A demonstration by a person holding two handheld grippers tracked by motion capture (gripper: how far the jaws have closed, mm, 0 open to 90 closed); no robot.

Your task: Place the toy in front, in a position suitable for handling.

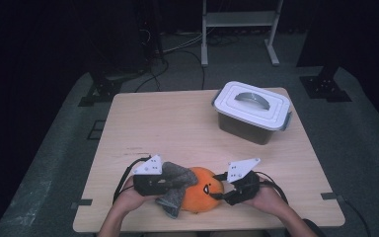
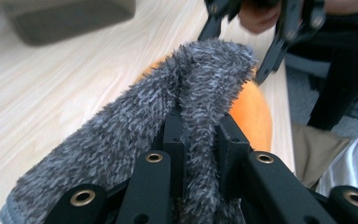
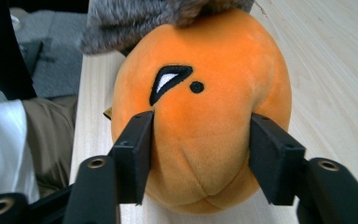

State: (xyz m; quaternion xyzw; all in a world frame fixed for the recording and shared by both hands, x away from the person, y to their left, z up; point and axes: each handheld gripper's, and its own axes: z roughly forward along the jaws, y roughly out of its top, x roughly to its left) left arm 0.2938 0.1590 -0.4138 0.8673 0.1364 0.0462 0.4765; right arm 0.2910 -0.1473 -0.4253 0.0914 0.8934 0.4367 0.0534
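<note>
From above, the orange plush toy [image 1: 205, 195] lies at the table's [image 1: 177, 123] near edge, well away from the lidded box [image 1: 251, 111]. The left gripper [image 1: 165, 185] is on its left and the right gripper [image 1: 225, 190] on its right. In the left gripper view, the jaws pinch a fold of the grey fuzzy cloth [image 2: 168, 116] draped over the toy. In the right gripper view, the jaws clamp the toy's [image 3: 200, 107] sides, cloth [image 3: 158, 18] at its far end; peeling it off likely means pulling leftward.

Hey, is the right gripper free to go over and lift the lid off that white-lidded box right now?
Probably not yet. The right gripper is clamped on the orange plush toy. The table between it and the white-lidded box looks bare, so only the toy occupies it.
</note>
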